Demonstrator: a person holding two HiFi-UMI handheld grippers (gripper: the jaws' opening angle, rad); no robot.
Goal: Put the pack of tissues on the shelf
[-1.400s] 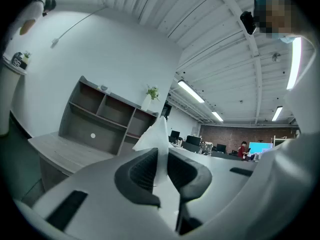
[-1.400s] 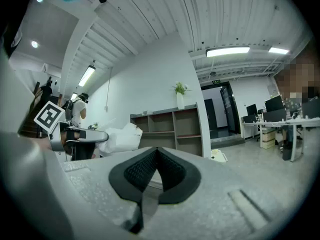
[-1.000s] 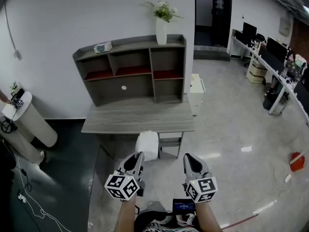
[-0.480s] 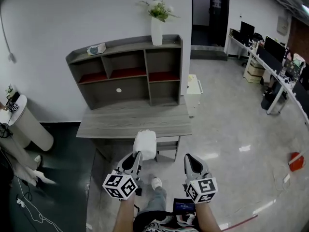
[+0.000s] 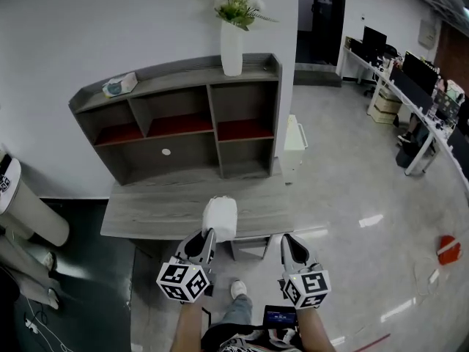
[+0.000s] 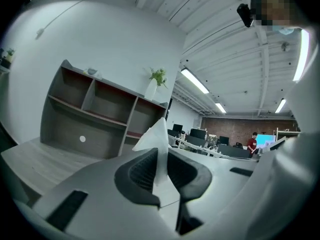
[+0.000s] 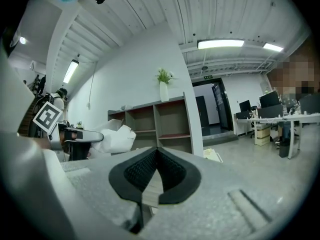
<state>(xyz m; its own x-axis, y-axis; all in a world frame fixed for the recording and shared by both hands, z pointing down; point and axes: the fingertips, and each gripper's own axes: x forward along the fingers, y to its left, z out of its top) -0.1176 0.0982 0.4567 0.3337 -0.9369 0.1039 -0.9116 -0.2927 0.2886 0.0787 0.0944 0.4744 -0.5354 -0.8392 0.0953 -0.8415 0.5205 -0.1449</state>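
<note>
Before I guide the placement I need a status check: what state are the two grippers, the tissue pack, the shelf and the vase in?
left gripper: jaws shut on the pack of tissues.
right gripper: jaws together, nothing between them.
pack of tissues: held in the air, not yet on the shelf.
shelf: upright at the back of the desk, open-fronted.
vase: upright on the shelf's top.

Head view steeply down from above, both gripper views low, facing forward, all sharing the shelf [image 5: 190,152]
</note>
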